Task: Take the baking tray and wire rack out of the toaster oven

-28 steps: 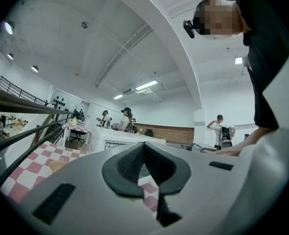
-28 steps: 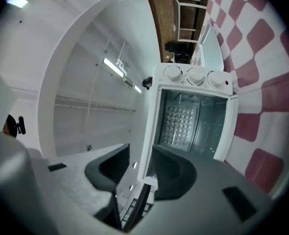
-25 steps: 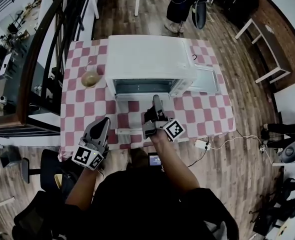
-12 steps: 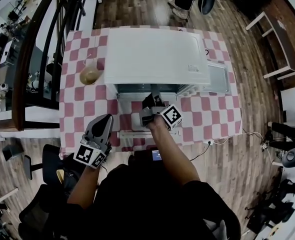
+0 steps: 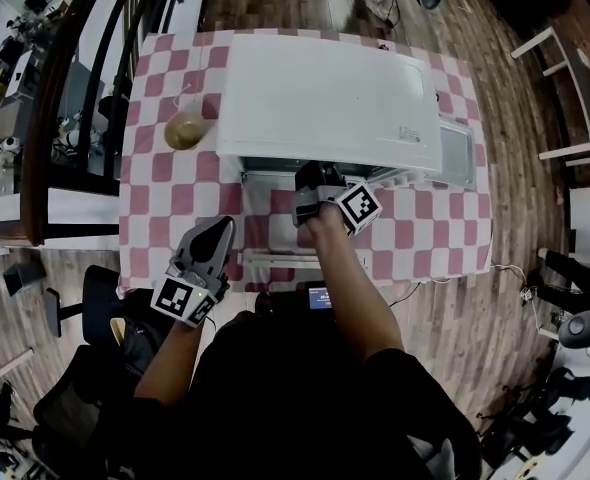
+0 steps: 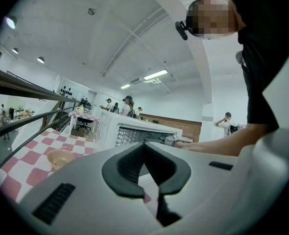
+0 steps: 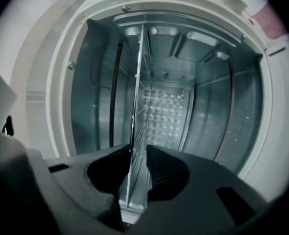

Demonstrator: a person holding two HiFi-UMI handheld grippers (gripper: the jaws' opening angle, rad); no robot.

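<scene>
1. Rack (image 7: 136, 97) lies directly in front of your right gripper (image 7: 138, 148). It is inside the oven (image 5: 325, 98), which stands on the far half of the table (image 5: 145, 218) with its mouth toward the near edge.
2. Its front edge runs across the mouth, parallel to the table's near edge, and its flat body reaches away from you toward the back wall. Only a thin wire shows edge-on, so I judge it is the rack.
3. Your right gripper is rolled, with one jaw on each face of this edge. The jaws have just been closing and stand about half apart. The wire is between them, but I see no firm press yet.
4. Your left gripper (image 5: 218, 230) is well apart, by the table's near edge, with jaws together and empty. The right one is clearly nearer.
5. In my judgement the coming move needs a full close, then a straight pull toward the near edge.
6. Tray (image 5: 455, 156), as I judge the grey flat piece, lies on the table at the oven's right side.
</scene>
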